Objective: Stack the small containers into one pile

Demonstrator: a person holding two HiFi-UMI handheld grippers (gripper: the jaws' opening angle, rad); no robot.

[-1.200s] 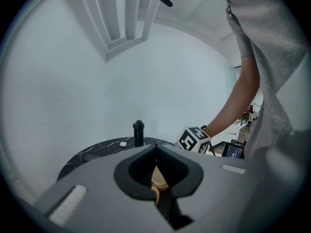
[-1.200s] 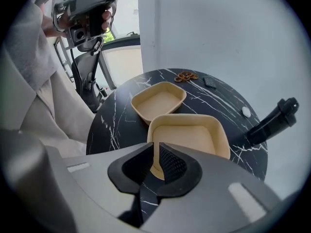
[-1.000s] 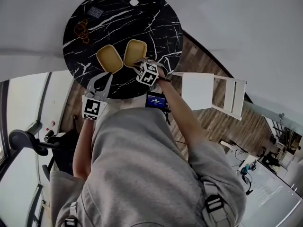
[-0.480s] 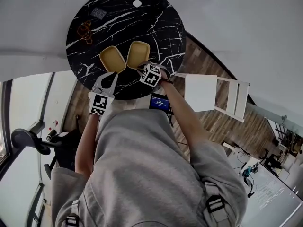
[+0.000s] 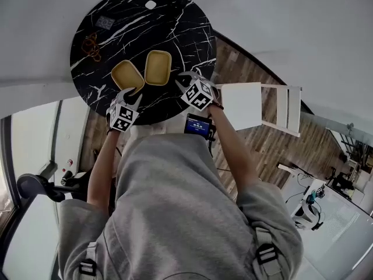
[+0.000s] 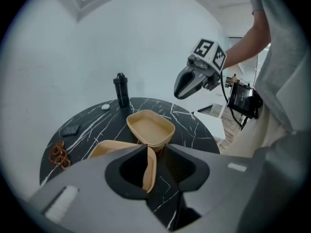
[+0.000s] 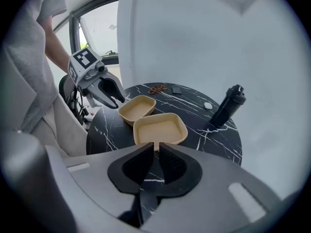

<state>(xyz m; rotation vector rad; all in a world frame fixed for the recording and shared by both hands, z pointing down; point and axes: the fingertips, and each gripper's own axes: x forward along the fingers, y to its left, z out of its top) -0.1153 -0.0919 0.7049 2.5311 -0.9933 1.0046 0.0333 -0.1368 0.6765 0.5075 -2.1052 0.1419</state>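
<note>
Upper left, two trays, left container and right container, before one bottle; left gripper, jaws just opening, straddles the left container's rim; right gripper narrow, empty.

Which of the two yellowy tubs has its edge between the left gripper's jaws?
The tan rectangular container on the left: its rim stands between the left gripper's jaws, which have just been opening. The other tan container sits clear.

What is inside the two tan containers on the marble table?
Nothing shows in either. The right container is bare throughout. The left container looks bare too, but the left gripper, whose jaws have just been opening with its near rim between them, covers that corner.
</note>
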